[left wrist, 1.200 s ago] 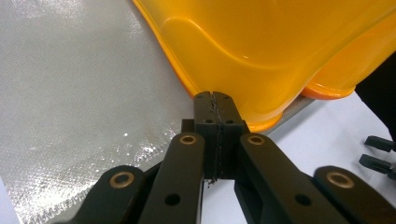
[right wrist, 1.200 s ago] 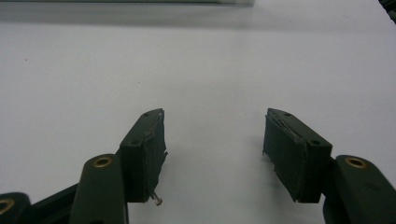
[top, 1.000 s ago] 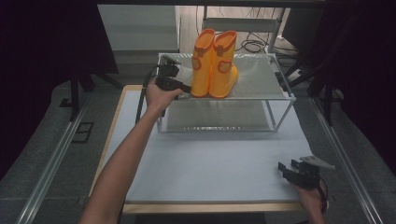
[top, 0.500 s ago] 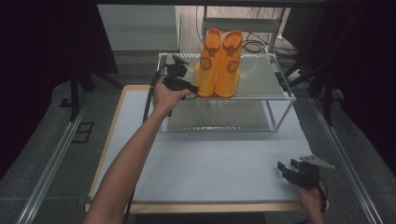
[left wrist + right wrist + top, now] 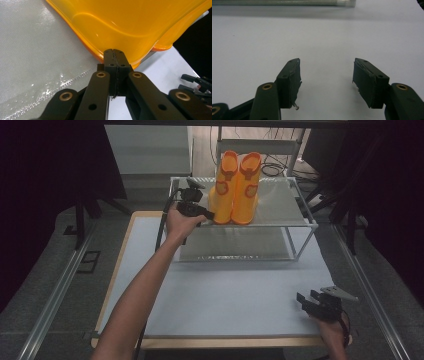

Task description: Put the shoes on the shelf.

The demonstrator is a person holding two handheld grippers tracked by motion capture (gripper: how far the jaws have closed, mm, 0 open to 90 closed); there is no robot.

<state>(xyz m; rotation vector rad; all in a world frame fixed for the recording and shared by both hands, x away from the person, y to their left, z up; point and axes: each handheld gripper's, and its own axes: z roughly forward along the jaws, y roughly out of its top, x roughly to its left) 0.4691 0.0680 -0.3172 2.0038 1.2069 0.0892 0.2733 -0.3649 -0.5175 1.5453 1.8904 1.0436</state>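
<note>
A pair of orange rubber boots [image 5: 235,187] stands upright on the top shelf of a wire rack [image 5: 300,210] at the far side of the white table [image 5: 225,295]. The left gripper [image 5: 202,212], jaws pressed together with nothing between them (the tips touch the left boot's lower edge in the left gripper view), rests against that boot's side. The right gripper [image 5: 305,301] sits low at the table's near right corner, jaws apart and empty.
</note>
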